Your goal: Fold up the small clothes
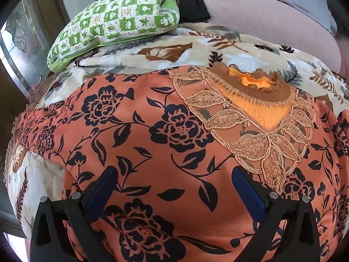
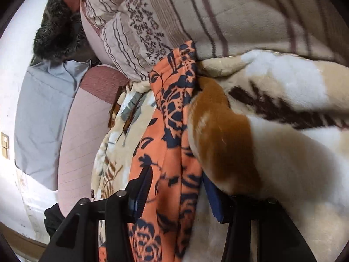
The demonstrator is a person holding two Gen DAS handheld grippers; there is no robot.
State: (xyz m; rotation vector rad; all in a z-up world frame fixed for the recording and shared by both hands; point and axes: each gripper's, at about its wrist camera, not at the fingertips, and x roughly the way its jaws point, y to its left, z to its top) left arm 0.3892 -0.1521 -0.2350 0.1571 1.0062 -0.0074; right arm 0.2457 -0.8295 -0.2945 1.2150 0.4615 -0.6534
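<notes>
Garment [image 1: 135, 135] first: an orange top printed with dark navy flowers, lying spread flat on a leaf-patterned plush blanket [image 1: 152, 54] that covers the bed. Its lace-trimmed V neckline [image 1: 250, 118] sits at the far end from my left gripper [image 1: 174, 185], so the top's long axis runs straight away from me, hem near, collar far.

My left gripper hangs over the middle of the top with its blue-padded fingers [image 1: 102, 187] spread wide and nothing between them. I cannot tell whether the pads touch the cloth.

My right gripper [image 2: 174, 187] is at the top's right-hand edge. There the fabric [image 2: 172, 113] is gathered into a narrow ridge running forward between the fingers, with a raised fold of the blanket [image 2: 261, 131] pressing in from the right. The fingers sit on either side of the ridge, but I cannot tell whether they have closed on it.

I judge the right gripper is the better placed one, already at a side edge, so the next fold would carry that edge leftward across the long axis. A green checked pillow [image 1: 117, 21] lies well beyond the collar.
</notes>
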